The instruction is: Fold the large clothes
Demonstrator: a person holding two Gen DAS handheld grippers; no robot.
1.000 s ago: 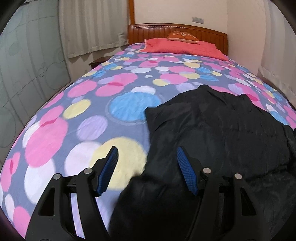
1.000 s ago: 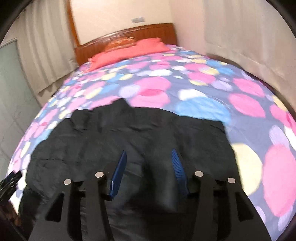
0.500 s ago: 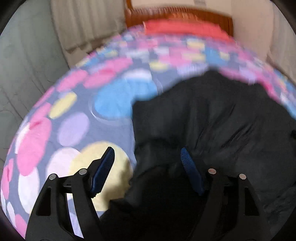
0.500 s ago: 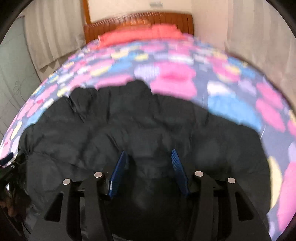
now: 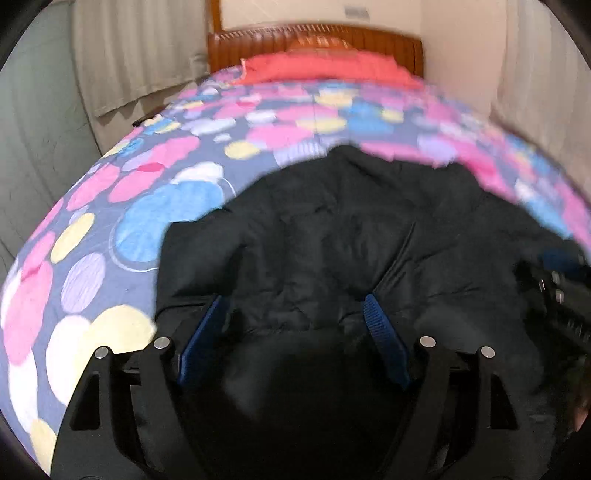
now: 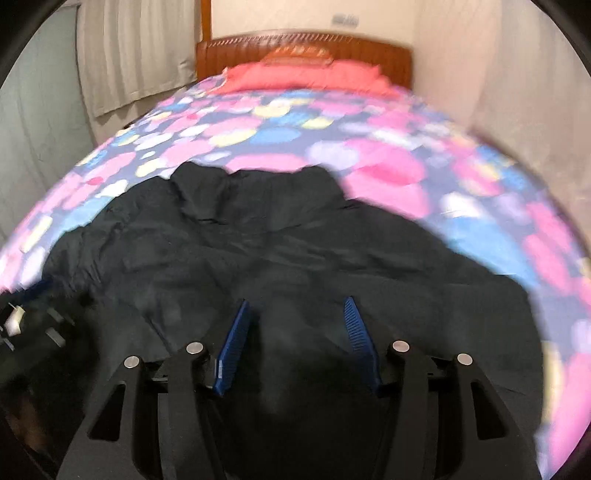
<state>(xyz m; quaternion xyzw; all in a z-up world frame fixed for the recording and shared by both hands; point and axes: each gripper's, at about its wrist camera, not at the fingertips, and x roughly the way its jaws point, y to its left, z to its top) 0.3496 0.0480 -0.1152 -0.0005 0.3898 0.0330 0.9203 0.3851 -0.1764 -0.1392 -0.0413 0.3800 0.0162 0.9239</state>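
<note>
A black padded jacket lies spread flat on the spotted bedcover, collar toward the headboard. My left gripper hovers over its near left part. The jaws are opening, with dark fabric bulging between the blue pads and no pad pressing on it. My right gripper is over the jacket near its right half. It stands partly open and is widening a little, with a mound of fabric between its pads. The right tool's black frame shows blurred at the left wrist view's right edge.
A red blanket or pillow lies against the wooden headboard. Curtains hang on the left and a pale wall runs close along the right. Bare bedcover stretches beyond the collar.
Both hands have moved inward over the jacket: the left view slid from the jacket's left edge to above it, and its jaws have spread wider. The right view has rolled upright.
</note>
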